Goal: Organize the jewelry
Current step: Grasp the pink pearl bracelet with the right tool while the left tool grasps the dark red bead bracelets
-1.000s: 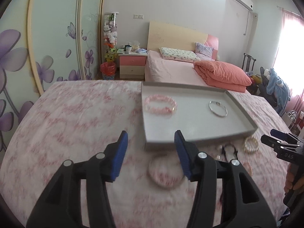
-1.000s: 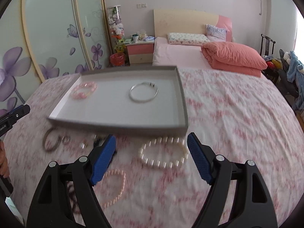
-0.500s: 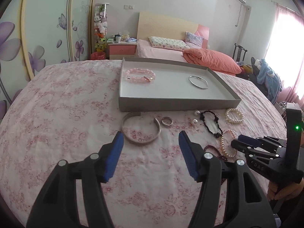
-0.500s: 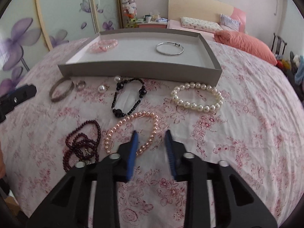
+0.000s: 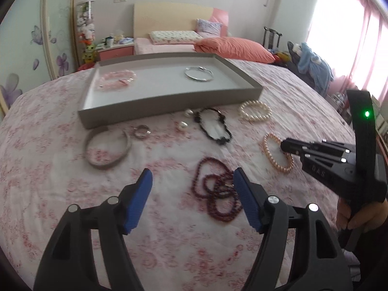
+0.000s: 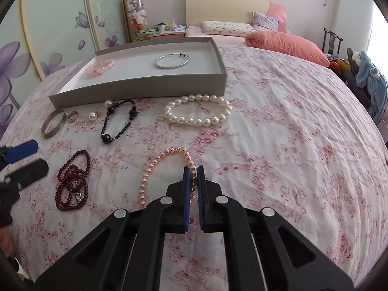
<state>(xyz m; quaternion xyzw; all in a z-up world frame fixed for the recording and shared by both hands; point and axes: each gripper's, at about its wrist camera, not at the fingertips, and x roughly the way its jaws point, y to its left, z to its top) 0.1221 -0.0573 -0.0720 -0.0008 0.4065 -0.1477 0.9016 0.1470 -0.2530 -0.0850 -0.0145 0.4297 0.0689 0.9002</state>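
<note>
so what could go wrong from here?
1. The right hand-held gripper is shut on one side of the pink pearl bracelet; a narrow pinch could slip when lifted.
2. The left hand-held gripper, jaws opening, is beside the dark red bead strand, whose tangled loops may snag or drag.
3. The tray wall could catch a hanging bracelet.
</note>
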